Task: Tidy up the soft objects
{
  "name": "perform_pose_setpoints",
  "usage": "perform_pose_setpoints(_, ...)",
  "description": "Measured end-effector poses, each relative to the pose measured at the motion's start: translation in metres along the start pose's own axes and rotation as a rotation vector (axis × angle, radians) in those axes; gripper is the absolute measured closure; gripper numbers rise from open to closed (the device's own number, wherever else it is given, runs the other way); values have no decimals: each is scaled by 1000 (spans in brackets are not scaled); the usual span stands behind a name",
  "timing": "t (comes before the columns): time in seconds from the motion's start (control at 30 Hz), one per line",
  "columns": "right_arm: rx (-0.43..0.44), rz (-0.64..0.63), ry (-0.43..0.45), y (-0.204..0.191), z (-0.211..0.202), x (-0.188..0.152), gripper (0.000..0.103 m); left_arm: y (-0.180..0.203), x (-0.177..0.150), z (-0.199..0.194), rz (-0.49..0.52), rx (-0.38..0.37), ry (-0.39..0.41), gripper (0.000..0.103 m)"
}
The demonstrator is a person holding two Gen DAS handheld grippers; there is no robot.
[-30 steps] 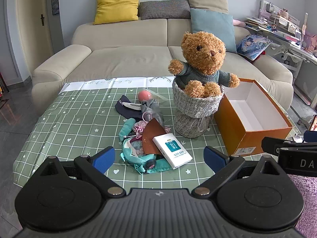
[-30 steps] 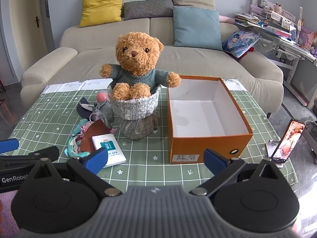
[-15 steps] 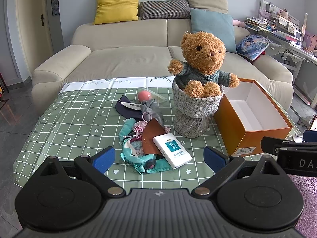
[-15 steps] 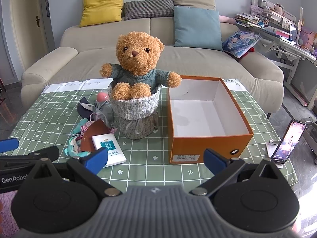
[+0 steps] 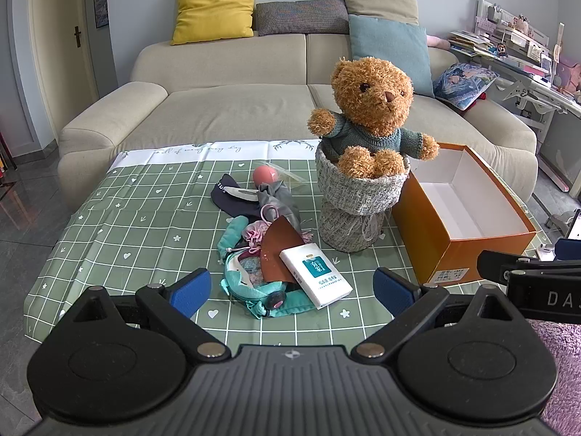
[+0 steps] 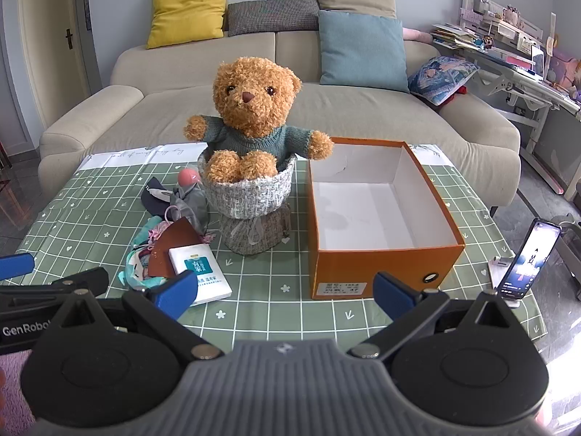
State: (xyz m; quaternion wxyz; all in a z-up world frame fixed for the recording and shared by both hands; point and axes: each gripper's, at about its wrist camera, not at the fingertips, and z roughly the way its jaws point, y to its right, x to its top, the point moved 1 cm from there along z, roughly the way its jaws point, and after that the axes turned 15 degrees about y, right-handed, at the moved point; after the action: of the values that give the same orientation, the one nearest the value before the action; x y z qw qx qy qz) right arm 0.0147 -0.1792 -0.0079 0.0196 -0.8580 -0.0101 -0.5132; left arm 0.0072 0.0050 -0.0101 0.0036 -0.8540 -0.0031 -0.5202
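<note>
A brown teddy bear point(image 5: 370, 109) point(image 6: 250, 109) in a green sweater sits upright in a grey woven pouch point(image 5: 357, 203) point(image 6: 250, 210) mid-table. Left of it lies a heap of soft items: a teal pouch point(image 5: 254, 283) point(image 6: 139, 272), a grey cloth point(image 5: 277, 200), a dark cap point(image 5: 228, 196) and a pink ball point(image 5: 265, 174) point(image 6: 189, 176). A white tissue pack point(image 5: 316, 272) point(image 6: 201, 270) rests on the heap. An open, empty orange box point(image 5: 461, 250) point(image 6: 366, 265) stands to the right. My left gripper point(image 5: 294, 287) and right gripper point(image 6: 287, 290) hover open near the front edge, holding nothing.
The table wears a green grid cloth point(image 5: 138, 225) point(image 6: 90, 210). A beige sofa point(image 5: 232, 101) with several cushions stands behind it. A phone point(image 6: 526, 258) leans on a stand at the table's right edge. A cluttered desk point(image 6: 508, 61) lines the right wall.
</note>
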Motion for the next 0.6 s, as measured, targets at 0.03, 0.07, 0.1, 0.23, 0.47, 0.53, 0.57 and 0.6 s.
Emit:
perform_pose_setpoints(0.03, 0, 1, -1, 0, 0, 0, 2, 0, 0, 0, -1, 0, 0, 0)
perform_pose_setpoints(0.07, 0, 0, -1, 0, 0, 0, 2, 0, 0, 0, 0, 0, 0, 0)
perform_pose_setpoints(0.1, 0, 0, -1, 0, 0, -1, 2, 0, 0, 0, -1, 0, 0, 0)
perform_pose_setpoints(0.23, 0, 0, -1, 0, 0, 0, 2, 0, 0, 0, -1, 2, -2, 0)
perform_pose_setpoints(0.47, 1, 0, -4, 0, 0, 0, 2, 0, -2, -1, -1, 5, -2, 0)
perform_pose_setpoints(0.53, 1, 1, -4, 0, 0, 0, 2, 0, -2, -1, -1, 5, -2, 0)
perform_pose_setpoints(0.57, 0, 1, -4, 0, 1, 0, 2, 0, -2, -1, -2, 5, -2, 0)
perform_pose_setpoints(0.6, 0, 1, -5, 0, 1, 0, 2, 0, -1, -1, -1, 6, -2, 0)
